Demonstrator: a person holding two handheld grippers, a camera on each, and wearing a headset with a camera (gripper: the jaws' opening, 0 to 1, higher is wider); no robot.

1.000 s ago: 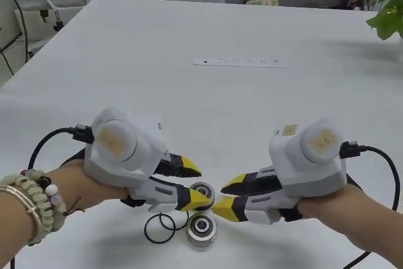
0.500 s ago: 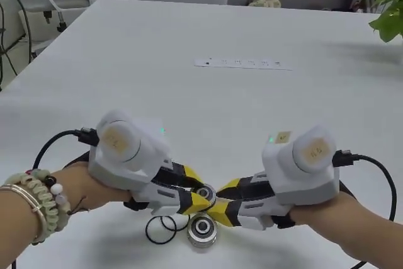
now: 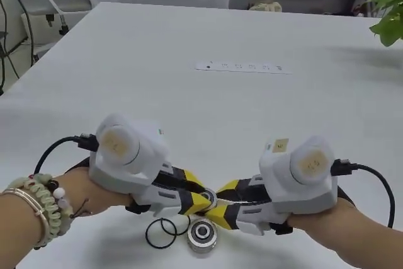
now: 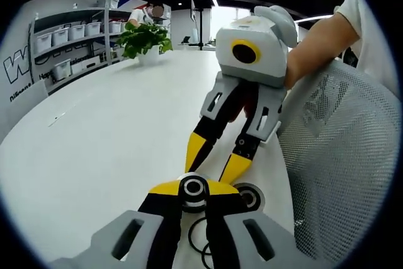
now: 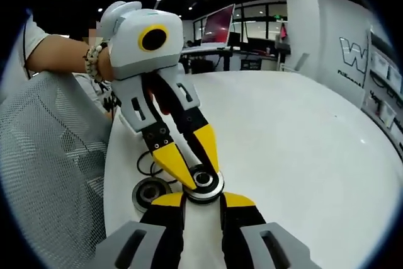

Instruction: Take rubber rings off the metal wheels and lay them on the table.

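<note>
The jaws of the left gripper (image 3: 200, 197) pinch the wheel (image 4: 193, 188); the right gripper (image 5: 203, 198) faces it head-on, jaws partly spread at its rim.

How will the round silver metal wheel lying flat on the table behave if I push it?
The round silver metal wheel lies on its face, so it would probably slide, not roll. It looks solid metal, so likely stiff and heavy for its size. Its shiny surface may be slippery.
</note>
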